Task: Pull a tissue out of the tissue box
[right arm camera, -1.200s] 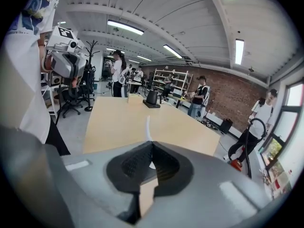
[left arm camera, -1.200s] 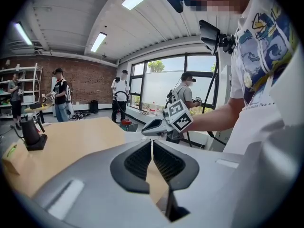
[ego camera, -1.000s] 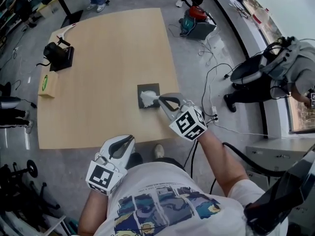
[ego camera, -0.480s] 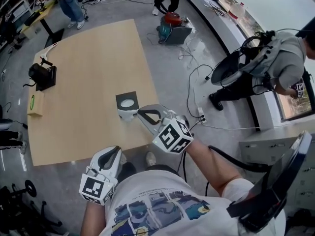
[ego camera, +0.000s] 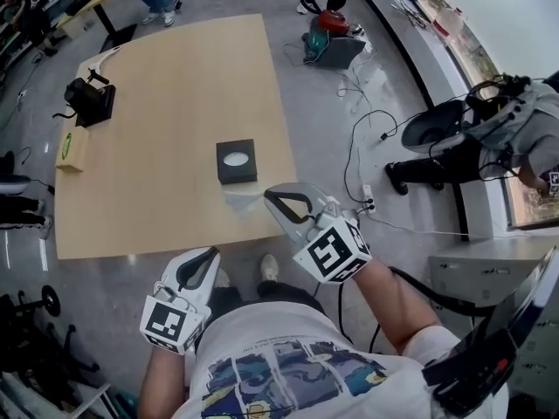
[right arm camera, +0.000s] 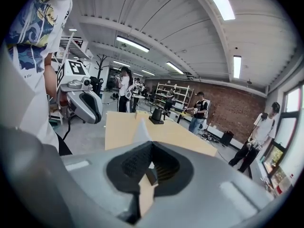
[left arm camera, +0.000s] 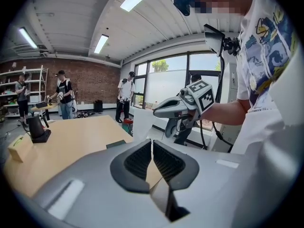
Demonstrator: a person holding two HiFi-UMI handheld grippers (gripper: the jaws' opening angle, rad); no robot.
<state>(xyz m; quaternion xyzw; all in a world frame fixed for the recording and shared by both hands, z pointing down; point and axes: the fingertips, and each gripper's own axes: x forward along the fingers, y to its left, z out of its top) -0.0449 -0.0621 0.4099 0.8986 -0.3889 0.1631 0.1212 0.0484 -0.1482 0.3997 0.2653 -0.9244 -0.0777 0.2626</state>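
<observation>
Right gripper (right arm camera: 151,148) clamped on a tissue (right arm camera: 141,129); left gripper (left arm camera: 152,146) closed, empty.
We see the white tissue as a thin peaked sheet, apart from the black tissue box (ego camera: 237,162), which stands on the table (ego camera: 157,103) near its edge.

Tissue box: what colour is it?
The tissue box is black with a white oval on top; clearest in head view.

free: table (ego camera: 166,85) around tissue box (ego camera: 237,161) | obstacle: black device (ego camera: 91,101), kind unclear, far-left corner
</observation>
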